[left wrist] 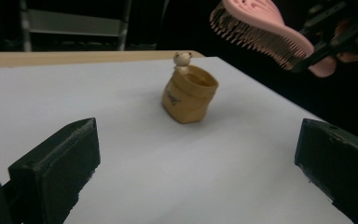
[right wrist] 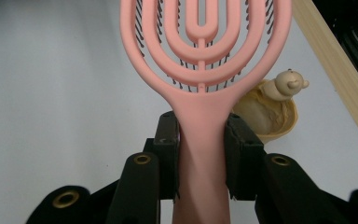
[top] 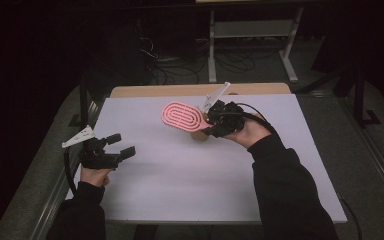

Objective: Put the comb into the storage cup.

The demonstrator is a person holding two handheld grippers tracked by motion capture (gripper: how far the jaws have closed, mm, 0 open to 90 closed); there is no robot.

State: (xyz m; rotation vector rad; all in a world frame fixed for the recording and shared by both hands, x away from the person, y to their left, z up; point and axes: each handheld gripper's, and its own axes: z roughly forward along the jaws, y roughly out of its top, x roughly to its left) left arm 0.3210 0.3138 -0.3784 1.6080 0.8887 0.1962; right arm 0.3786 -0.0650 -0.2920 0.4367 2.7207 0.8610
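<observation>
A pink vented hairbrush [top: 182, 116] [right wrist: 200, 51] hangs in the air over the white table, bristles down. My right gripper [top: 211, 123] [right wrist: 200, 154] is shut on its handle, and the brush head [left wrist: 256, 32] juts out toward the left in the high view. Under the brush stands a small tan pouch-shaped cup [left wrist: 189, 95] [right wrist: 265, 114] with a little bear figure [left wrist: 182, 59] [right wrist: 289, 84] on its rim; in the high view the brush and gripper hide most of it. My left gripper [top: 121, 145] [left wrist: 196, 163] is at the table's left side, open, with nothing between its jaws.
The white sheet [top: 190, 185] covers a wooden table whose bare edge [top: 155, 90] shows at the back. Behind it, on the dark floor, are a metal frame [top: 250, 30] and loose cables [top: 180, 65].
</observation>
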